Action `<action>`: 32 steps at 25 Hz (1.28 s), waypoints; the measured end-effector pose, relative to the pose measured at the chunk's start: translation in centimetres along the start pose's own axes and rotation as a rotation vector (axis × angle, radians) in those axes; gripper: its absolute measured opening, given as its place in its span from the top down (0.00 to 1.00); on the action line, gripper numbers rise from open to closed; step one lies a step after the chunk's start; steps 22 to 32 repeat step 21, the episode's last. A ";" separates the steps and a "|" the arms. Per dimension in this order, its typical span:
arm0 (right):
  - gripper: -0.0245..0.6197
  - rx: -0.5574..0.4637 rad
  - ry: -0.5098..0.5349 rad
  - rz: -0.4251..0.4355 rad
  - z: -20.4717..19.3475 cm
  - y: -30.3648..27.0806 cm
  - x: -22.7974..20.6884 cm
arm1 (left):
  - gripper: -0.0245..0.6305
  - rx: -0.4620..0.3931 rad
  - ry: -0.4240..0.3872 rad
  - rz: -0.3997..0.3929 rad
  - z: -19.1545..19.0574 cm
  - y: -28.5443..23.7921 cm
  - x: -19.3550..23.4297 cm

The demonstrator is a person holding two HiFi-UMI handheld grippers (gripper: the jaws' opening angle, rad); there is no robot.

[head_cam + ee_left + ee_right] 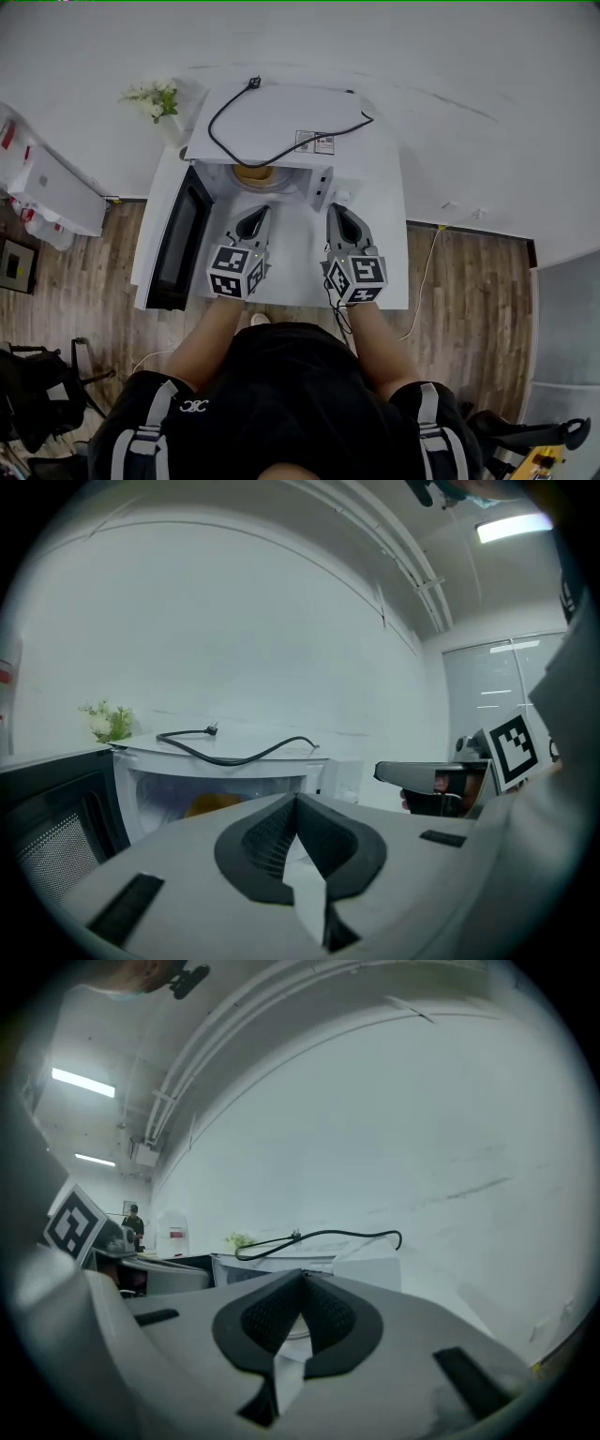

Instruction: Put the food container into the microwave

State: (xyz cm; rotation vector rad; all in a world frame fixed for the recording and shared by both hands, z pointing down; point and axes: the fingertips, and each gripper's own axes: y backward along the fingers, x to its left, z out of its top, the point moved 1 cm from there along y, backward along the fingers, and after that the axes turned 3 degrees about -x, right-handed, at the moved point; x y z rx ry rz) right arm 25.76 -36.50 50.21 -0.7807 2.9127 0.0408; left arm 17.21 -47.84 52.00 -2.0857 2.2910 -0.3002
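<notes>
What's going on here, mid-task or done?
A person stands at a white table with a gripper in each hand. The left hand-held gripper and right hand-held gripper are both shut and empty, held just in front of the microwave. Its door is swung open, and the tan food container sits inside.

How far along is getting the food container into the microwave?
Done, it seems: an orange food container sits inside the microwave. In hand: nothing; the left tool and right tool are both shut and empty, before the opening. Left: likely only closing the door, which stands open.
</notes>
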 end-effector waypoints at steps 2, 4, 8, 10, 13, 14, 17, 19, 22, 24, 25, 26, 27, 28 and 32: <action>0.97 -0.008 0.002 -0.003 0.1 0.8 -0.3 | 0.97 -0.003 -0.005 -0.001 0.1 -0.1 -0.6; 0.97 -0.012 0.003 -0.006 0.0 1.4 -0.5 | 0.97 -0.003 -0.010 -0.008 0.1 -0.2 -1.2; 0.97 -0.017 0.019 -0.006 0.2 2.4 -0.6 | 0.97 -0.005 -0.023 -0.027 0.3 -0.2 -2.7; 0.97 -0.022 0.010 -0.008 0.3 2.8 -0.8 | 0.97 -0.007 -0.028 -0.032 0.4 -0.1 -3.3; 0.97 -0.029 -0.001 -0.014 0.5 3.3 -1.2 | 0.97 -0.008 -0.034 -0.037 0.4 0.0 -3.9; 0.97 -0.029 -0.003 -0.016 0.5 3.5 -1.3 | 0.97 -0.007 -0.035 -0.037 0.4 0.0 -4.1; 0.97 -0.027 -0.009 -0.017 0.4 4.0 -1.6 | 0.97 -0.007 -0.031 -0.035 0.5 0.1 -4.5; 0.97 -0.029 -0.013 -0.017 0.5 4.2 -1.8 | 0.97 -0.010 -0.033 -0.034 0.6 0.1 -4.8; 0.97 -0.032 -0.015 -0.016 0.6 4.5 -2.1 | 0.97 -0.013 -0.036 -0.035 0.7 0.1 -5.1; 0.97 -0.032 -0.015 -0.016 0.6 4.5 -2.1 | 0.97 -0.013 -0.036 -0.035 0.7 0.1 -5.1; 0.97 -0.032 -0.015 -0.016 0.6 4.5 -2.1 | 0.97 -0.013 -0.036 -0.035 0.7 0.1 -5.1; 0.97 -0.032 -0.015 -0.016 0.6 4.5 -2.1 | 0.97 -0.013 -0.036 -0.035 0.7 0.1 -5.1; 0.97 -0.032 -0.015 -0.016 0.6 4.5 -2.1 | 0.97 -0.013 -0.036 -0.035 0.7 0.1 -5.1; 0.97 -0.032 -0.015 -0.016 0.6 4.5 -2.1 | 0.97 -0.013 -0.036 -0.035 0.7 0.1 -5.1; 0.97 -0.032 -0.015 -0.016 0.6 4.5 -2.1 | 0.97 -0.013 -0.036 -0.035 0.7 0.1 -5.1</action>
